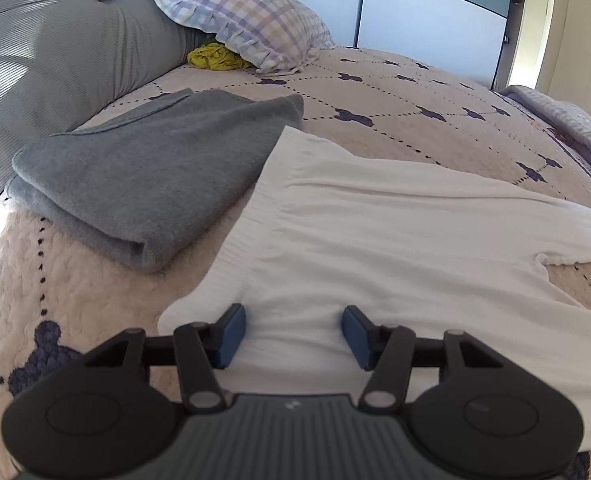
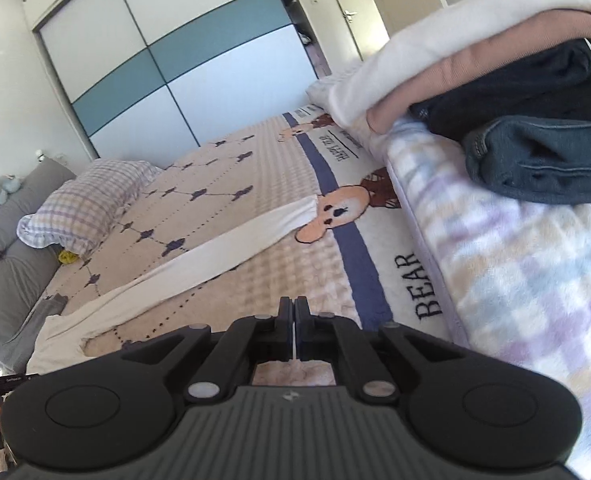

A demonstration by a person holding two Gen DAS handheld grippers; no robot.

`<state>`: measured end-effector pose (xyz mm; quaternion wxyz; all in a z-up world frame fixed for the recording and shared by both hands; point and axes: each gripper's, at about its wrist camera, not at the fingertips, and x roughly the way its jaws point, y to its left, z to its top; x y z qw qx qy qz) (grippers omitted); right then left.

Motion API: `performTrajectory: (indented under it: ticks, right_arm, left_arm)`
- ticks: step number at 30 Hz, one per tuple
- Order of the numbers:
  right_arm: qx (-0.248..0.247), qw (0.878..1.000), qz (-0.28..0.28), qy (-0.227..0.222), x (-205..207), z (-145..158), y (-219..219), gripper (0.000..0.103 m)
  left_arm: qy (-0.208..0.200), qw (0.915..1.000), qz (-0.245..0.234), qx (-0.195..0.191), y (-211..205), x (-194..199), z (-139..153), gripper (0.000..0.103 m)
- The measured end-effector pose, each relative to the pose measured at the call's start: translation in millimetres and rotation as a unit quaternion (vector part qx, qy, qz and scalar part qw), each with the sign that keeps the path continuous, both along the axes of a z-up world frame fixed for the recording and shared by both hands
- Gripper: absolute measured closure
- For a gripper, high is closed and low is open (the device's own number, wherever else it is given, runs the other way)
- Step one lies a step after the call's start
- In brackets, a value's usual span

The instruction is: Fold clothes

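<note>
A white long-sleeved garment (image 1: 375,232) lies flat on the bed, its ribbed hem toward the left. My left gripper (image 1: 293,332) sits low over the garment's near edge. Its blue pads (image 1: 231,334) stand apart with white cloth between them and do not pinch it. A folded grey garment (image 1: 143,172) lies to the left, beside the hem. In the right wrist view one white sleeve (image 2: 215,256) stretches across the quilt toward a bear print. My right gripper (image 2: 294,312) is shut above the bare quilt, to the right of the garment, with only a thin pale slit between its pads.
A checked pillow (image 1: 251,20) and a yellow-green cloth (image 1: 213,58) lie by the grey padded headboard (image 1: 55,40). On the right, a checked blanket (image 2: 515,280) carries folded jeans (image 2: 543,160) and a stack of dark, pink and white clothes (image 2: 495,60). A wardrobe (image 2: 175,60) stands beyond.
</note>
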<state>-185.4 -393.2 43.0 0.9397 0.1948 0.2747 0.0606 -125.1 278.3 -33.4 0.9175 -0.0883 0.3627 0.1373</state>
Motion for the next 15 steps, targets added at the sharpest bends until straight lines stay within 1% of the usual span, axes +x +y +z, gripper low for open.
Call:
performTrajectory:
  ticks: [1, 2, 3, 4, 5, 6, 8, 9, 10, 11, 13, 15]
  right_arm:
    - [-0.004, 1.0, 0.009, 0.013, -2.0, -2.1, -0.8, 0.102]
    - [-0.011, 0.999, 0.017, 0.034, -1.0, -8.6, 0.5, 0.101]
    - [-0.012, 0.998, 0.017, 0.057, -0.1, -18.9, -0.1, 0.101]
    - [-0.013, 0.997, 0.017, 0.08, 0.9, -29.4, -0.8, 0.097]
    - [-0.014, 0.994, 0.017, 0.102, 1.9, -39.8, -1.5, 0.096]
    - [-0.005, 0.993, 0.003, 0.115, 1.3, -47.3, -6.3, 0.095]
    - [0.031, 0.991, -0.024, 0.125, -0.7, -58.2, -17.8, 0.087]
    - [0.044, 0.99, -0.033, 0.129, 0.7, -61.7, -22.2, 0.078]
    - [0.053, 0.989, -0.038, 0.133, 2.7, -64.8, -25.5, 0.066]
    - [0.054, 0.988, -0.039, 0.137, 3.5, -66.4, -25.8, 0.064]
    - [0.05, 0.988, -0.032, 0.141, 9.8, -68.1, -24.7, 0.062]
    - [0.056, 0.988, -0.025, 0.144, 22.6, -69.9, -25.7, 0.062]
  left_arm:
    - [0.0, 1.0, -0.001, 0.001, -0.3, -0.3, -0.1, 0.046]
    - [-0.001, 1.0, -0.002, 0.003, -0.6, -0.6, -0.2, 0.046]
    - [-0.001, 1.0, -0.004, 0.002, -0.2, -0.3, -0.2, 0.046]
    - [0.0, 1.0, -0.006, 0.002, 0.7, -0.5, 0.0, 0.046]
    - [0.0, 1.0, -0.008, 0.001, 1.4, -0.9, 0.2, 0.046]
    - [0.0, 1.0, -0.009, 0.001, 2.0, -1.0, 0.3, 0.047]
    - [0.0, 0.9999, -0.01, -0.001, 3.3, -1.4, 0.4, 0.047]
    - [-0.001, 0.9999, -0.01, -0.002, 3.5, -1.9, 0.3, 0.047]
    - [-0.002, 0.9999, -0.011, -0.001, 3.3, -2.4, 0.1, 0.047]
    - [-0.002, 0.9999, -0.011, 0.0, 3.0, -2.6, -0.2, 0.047]
    - [-0.001, 0.9999, -0.013, 0.003, 2.3, -1.5, -0.8, 0.047]
    - [0.0, 0.9999, -0.013, 0.003, 2.7, -0.5, -0.8, 0.047]
